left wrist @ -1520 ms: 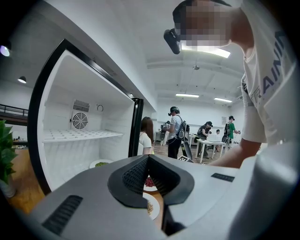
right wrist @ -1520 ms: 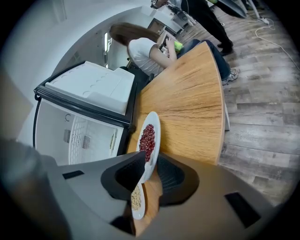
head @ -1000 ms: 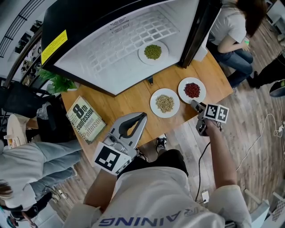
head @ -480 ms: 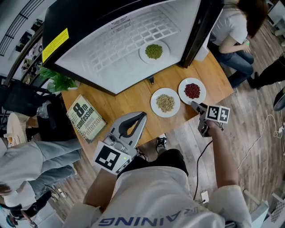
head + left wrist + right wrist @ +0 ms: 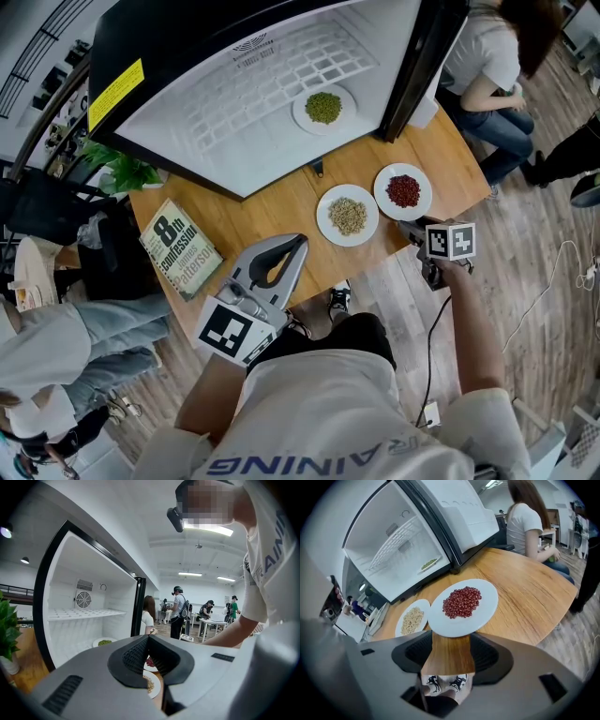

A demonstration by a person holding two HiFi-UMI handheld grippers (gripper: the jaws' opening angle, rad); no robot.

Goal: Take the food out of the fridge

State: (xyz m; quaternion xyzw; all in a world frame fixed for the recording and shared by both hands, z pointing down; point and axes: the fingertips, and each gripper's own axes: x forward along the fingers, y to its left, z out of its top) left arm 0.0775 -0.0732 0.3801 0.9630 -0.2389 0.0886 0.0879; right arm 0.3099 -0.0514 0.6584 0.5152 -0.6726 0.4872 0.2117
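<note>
Three white plates hold food. The plate of green beans sits on the floor of the open fridge. On the wooden table stand a plate of tan grains and a plate of red beans. My right gripper hovers at the table's front edge, just short of the red-bean plate's near rim. Its jaws are opening, and only table and floor show between them. My left gripper is shut and empty, held before my body, level and facing the fridge.
A paperback book lies at the table's left, with a potted plant behind it. The black fridge door stands open beside the red beans. A seated person is close behind the table's right end.
My right gripper has rolled, so its marker cube faces up, and it has drawn slightly back from the red-bean plate, which stays put. The left gripper has not moved.
</note>
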